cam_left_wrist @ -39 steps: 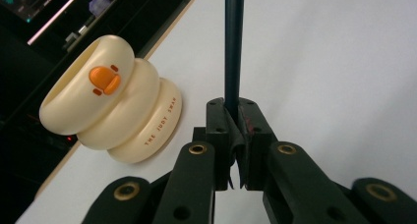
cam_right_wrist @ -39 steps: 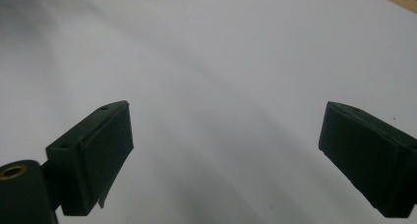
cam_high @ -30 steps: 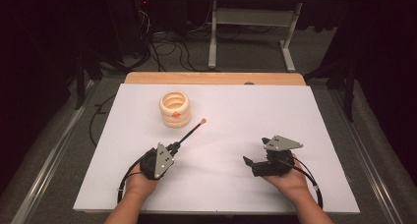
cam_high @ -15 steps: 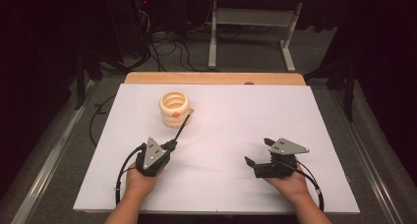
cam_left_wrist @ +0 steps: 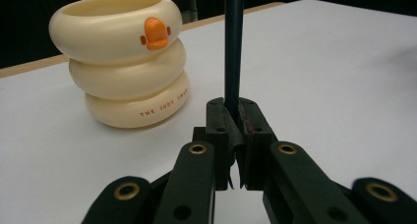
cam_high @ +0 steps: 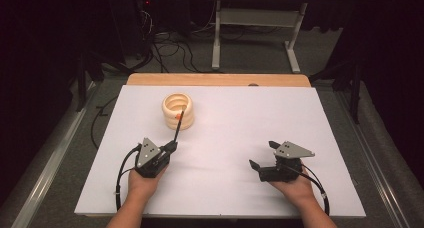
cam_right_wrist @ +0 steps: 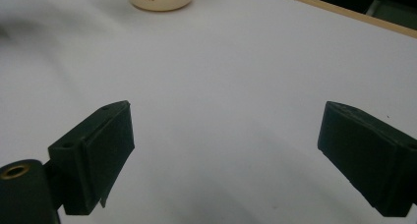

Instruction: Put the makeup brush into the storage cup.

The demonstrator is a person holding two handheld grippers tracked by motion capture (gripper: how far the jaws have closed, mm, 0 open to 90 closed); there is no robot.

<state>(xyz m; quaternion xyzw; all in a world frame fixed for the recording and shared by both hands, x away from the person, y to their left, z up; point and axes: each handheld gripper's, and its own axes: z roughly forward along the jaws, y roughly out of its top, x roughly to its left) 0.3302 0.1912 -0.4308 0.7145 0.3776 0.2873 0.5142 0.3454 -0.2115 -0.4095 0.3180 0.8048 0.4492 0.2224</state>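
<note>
Pen point(cam_high: 177, 126) pinched in left tongs point(cam_high: 170, 147), tip over cream ring-stack holder point(cam_high: 178, 110) at far left of worktop point(cam_high: 250, 118).
Right tongs point(cam_high: 260, 155) spread, idle. Advice: keep pen upright, centre over opening, lower slowly.

**Surfaces and finishes noted**

Pen holder point(cam_left_wrist: 120, 62): cream plastic, smooth, soft sheen; orange beak glossier. Pen point(cam_left_wrist: 234, 42): dark, slick shaft. Left gripper point(cam_left_wrist: 235, 150): matt black plastic links, brass-looking eyelets. Right gripper point(cam_right_wrist: 226, 160): dull, rubbery-looking pads. Table sheet point(cam_high: 240, 138): white, matt, paper-like. Far table edge point(cam_high: 220, 80): pale wood.
</note>
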